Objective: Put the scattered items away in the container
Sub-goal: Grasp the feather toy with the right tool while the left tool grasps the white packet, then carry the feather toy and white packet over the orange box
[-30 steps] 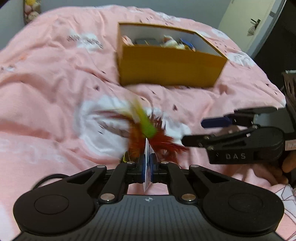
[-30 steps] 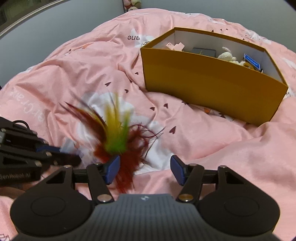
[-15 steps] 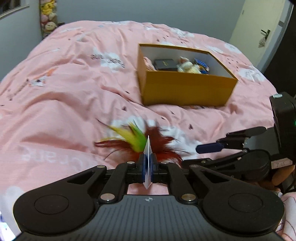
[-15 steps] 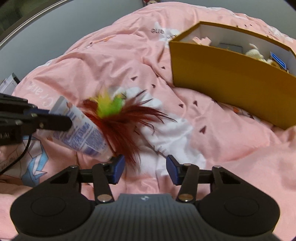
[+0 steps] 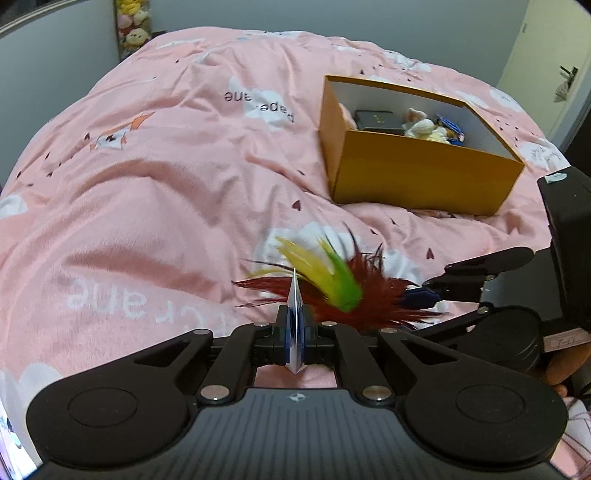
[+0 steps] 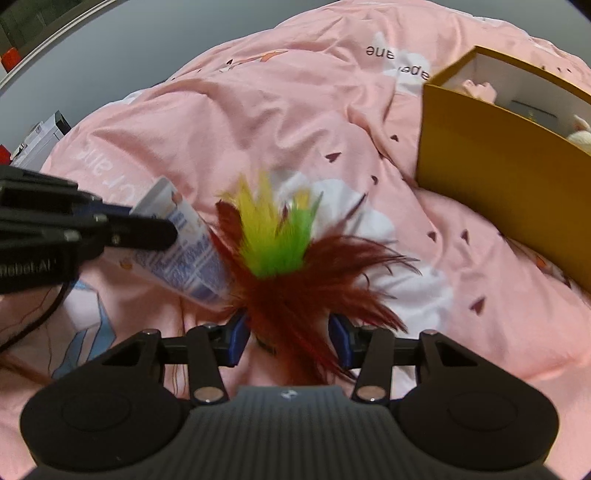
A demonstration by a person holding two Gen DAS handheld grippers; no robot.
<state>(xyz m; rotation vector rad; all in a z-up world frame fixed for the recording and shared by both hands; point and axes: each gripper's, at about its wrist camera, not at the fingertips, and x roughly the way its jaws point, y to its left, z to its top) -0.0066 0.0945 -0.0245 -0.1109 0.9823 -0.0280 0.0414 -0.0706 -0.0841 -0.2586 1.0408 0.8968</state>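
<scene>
A feather toy with dark red, yellow and green plumes lies on the pink duvet. My right gripper straddles its lower feathers, jaws apart, and I see no pad pressing on them. My left gripper is shut on the flat crimped end of a white and blue tube. In the right wrist view the tube slants down against the feathers from the left gripper. The right gripper reaches in from the right in the left wrist view. Beyond stands the open orange box, also at the right edge.
The box holds a black case, a pale plush toy and a blue item. The rumpled pink duvet covers the whole bed. Plush toys stand at the far wall, and a door is at the right. A black cable trails at the left.
My right gripper has narrowed a little and slid over until the feathers lie between its fingers. The left gripper, still holding the tube, has shifted and turned, so the box now sits further right.
</scene>
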